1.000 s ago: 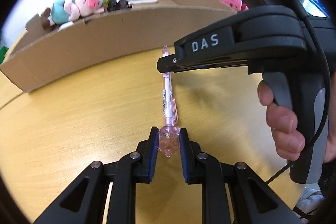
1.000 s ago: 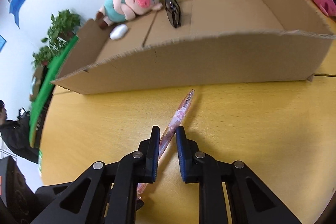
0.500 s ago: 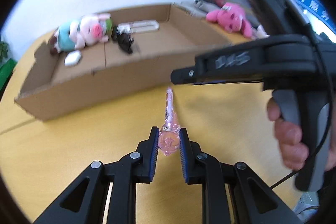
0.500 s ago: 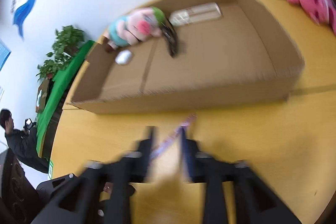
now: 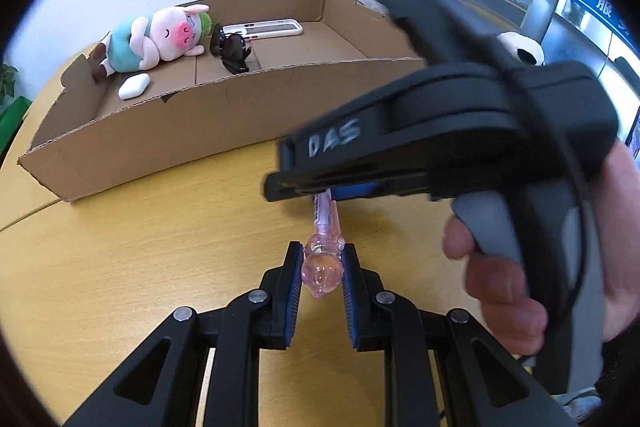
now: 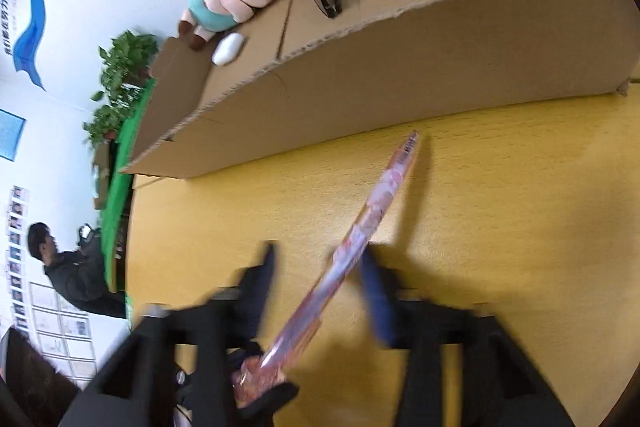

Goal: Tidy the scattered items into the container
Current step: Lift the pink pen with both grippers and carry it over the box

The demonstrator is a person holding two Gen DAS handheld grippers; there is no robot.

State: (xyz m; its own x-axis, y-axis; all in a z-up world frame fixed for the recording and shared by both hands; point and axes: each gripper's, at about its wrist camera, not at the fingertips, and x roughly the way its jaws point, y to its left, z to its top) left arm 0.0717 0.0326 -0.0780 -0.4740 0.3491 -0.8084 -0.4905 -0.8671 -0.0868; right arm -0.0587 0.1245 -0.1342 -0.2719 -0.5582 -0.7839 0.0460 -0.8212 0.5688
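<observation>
My left gripper (image 5: 320, 267) is shut on the pig-shaped cap end of a pink pen (image 5: 323, 259), held above the yellow table. The pen (image 6: 372, 211) points toward the cardboard box (image 5: 168, 131). My right gripper (image 6: 320, 267) is open, its jaws wide on either side of the pen shaft without gripping it; this view is blurred. The right gripper's body (image 5: 440, 131) crosses over the pen in the left wrist view. The box (image 6: 400, 67) holds a plush pig (image 5: 156, 39), black sunglasses (image 5: 234, 51), a white case (image 5: 134, 86) and a white remote (image 5: 264, 27).
The yellow table (image 5: 140, 247) stretches in front of the box. A plush panda (image 5: 520, 47) lies beyond the box at the right. Potted plants (image 6: 120, 79) and a seated person (image 6: 68, 267) are off the table at the left.
My right gripper has opened and let go of the pen shaft. My left gripper has lifted the pen off the table and the view has risen over the box.
</observation>
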